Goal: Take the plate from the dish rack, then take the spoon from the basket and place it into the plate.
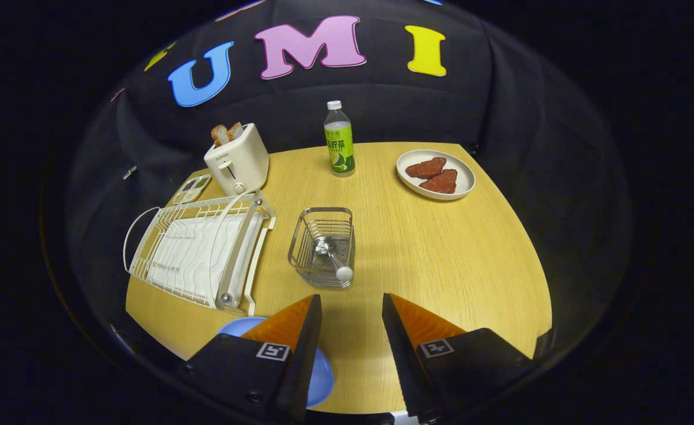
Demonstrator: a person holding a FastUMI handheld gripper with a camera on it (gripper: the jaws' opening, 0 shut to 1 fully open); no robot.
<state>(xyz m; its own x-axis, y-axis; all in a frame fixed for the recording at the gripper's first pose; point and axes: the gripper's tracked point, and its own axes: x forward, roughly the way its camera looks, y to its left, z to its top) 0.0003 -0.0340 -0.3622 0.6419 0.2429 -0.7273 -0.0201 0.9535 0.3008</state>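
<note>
Since the blue plate [321,372] lies flat on the worktop [441,254] under the left finger and the dish rack [196,254] holds nothing, step 1 of the task reads as done and step 2, the spoon, is in hand. Item: gripper [352,330], fingers spread wide apart, nothing between them, hovering above the near worktop. Item: spoon [334,260], metal, standing tilted in the wire basket [322,245], rounded end leaning on the near rim and pointing toward the fingers; basket sits just ahead of the fingers, slightly toward the left one. Judged next move: advance and lower the fingers over the basket rim, close both on the raised spoon end, lift clear of the wires, then carry it back to the plate. Obstacles: basket walls crowd the spoon, so the approach likely has to come from above; the dish rack stands just beside the basket on the left. Other stock, well beyond: toaster [238,159] with 2 slices, green bottle [339,141], white plate [435,174] with 2 reddish pieces, small tray [190,189] beside the toaster.
</note>
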